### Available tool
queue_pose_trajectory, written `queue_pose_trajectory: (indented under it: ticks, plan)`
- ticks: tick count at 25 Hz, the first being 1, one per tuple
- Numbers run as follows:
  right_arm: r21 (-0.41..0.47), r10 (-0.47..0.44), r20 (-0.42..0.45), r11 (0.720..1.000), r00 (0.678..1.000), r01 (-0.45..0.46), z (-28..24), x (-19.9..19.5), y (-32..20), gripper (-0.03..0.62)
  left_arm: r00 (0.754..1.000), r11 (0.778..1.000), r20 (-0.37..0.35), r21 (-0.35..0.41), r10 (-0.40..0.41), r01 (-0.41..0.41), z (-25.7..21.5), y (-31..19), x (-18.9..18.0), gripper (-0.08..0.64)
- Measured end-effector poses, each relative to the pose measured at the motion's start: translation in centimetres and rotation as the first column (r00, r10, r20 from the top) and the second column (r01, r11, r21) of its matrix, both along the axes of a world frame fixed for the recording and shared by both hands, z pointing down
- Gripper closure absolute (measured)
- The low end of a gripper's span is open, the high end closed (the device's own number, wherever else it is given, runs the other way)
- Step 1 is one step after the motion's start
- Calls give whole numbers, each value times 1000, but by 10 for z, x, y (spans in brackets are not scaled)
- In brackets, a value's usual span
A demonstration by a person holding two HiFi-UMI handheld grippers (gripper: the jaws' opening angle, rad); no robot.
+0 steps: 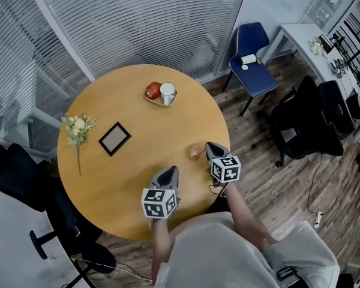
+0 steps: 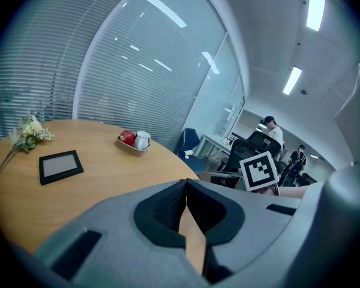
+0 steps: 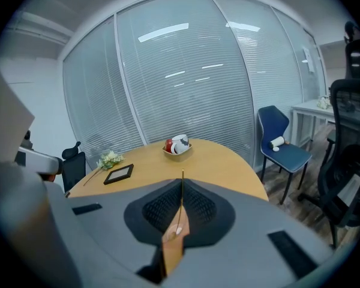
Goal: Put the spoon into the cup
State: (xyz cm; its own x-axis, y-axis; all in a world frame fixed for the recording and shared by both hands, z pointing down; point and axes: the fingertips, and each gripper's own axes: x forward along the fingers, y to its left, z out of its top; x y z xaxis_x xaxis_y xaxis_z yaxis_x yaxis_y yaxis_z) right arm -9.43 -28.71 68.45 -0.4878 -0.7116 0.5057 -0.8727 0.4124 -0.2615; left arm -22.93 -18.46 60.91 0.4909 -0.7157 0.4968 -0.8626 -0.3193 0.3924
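The spoon [image 3: 180, 197] is hard to read: in the right gripper view it is only a thin edge-on sliver, and from the head view it is a small brownish blob [image 1: 196, 152] at the tip of the right hand-held gripper [image 1: 209, 146]. That gripper's jaws are clenched on it above the near edge of the surface [image 1: 108, 185]. The left hand-held gripper [image 2: 186, 183] is closed with nothing between its jaws. The white cup [image 1: 167, 92] sits well apart on the far side, in a dish [image 1: 151, 98] beside an apple [image 1: 153, 90].
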Motion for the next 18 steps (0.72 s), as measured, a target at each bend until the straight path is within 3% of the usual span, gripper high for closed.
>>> queue_pose_trajectory:
  ticks: [18]
  plan:
    - [-51, 72, 63, 996, 995, -68, 6, 18, 3, 554, 1000, 1000, 19, -6, 25, -25, 0, 3, 10, 551]
